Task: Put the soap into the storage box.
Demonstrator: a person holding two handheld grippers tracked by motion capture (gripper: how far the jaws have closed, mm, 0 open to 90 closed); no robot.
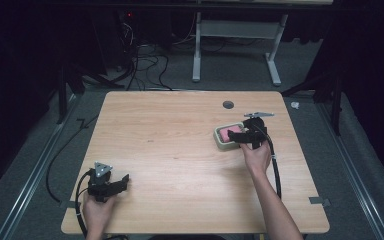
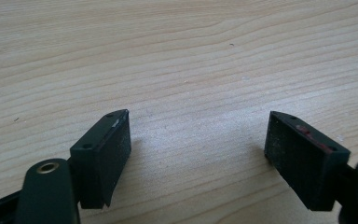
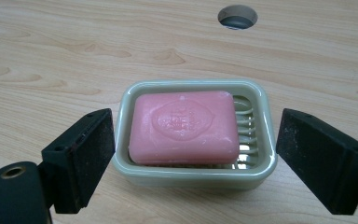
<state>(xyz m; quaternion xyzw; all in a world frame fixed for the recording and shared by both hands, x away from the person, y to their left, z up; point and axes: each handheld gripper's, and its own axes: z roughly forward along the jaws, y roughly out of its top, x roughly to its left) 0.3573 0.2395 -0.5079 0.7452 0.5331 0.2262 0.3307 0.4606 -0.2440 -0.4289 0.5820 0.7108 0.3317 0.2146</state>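
Note:
A pink bar of soap [image 3: 185, 127] lies in a pale green soap dish [image 3: 193, 175] on the right side of the wooden table [image 1: 180, 150]. My right gripper [image 3: 193, 158] is open, with its jaws standing on either side of the dish and apart from it. From above, the right gripper [image 1: 241, 136] sits at the dish [image 1: 221, 140], over the soap [image 1: 228, 132]. My left gripper [image 1: 115, 186] rests near the table's front left corner, open. Between the left gripper [image 2: 198, 156] jaws is only bare wood.
A round cable hole [image 1: 228, 104] is in the table behind the dish, also seen as the hole [image 3: 237, 16] in the right gripper view. Beyond the table stand a white desk frame [image 1: 237, 45] and loose cables [image 1: 145, 60] on the grey floor.

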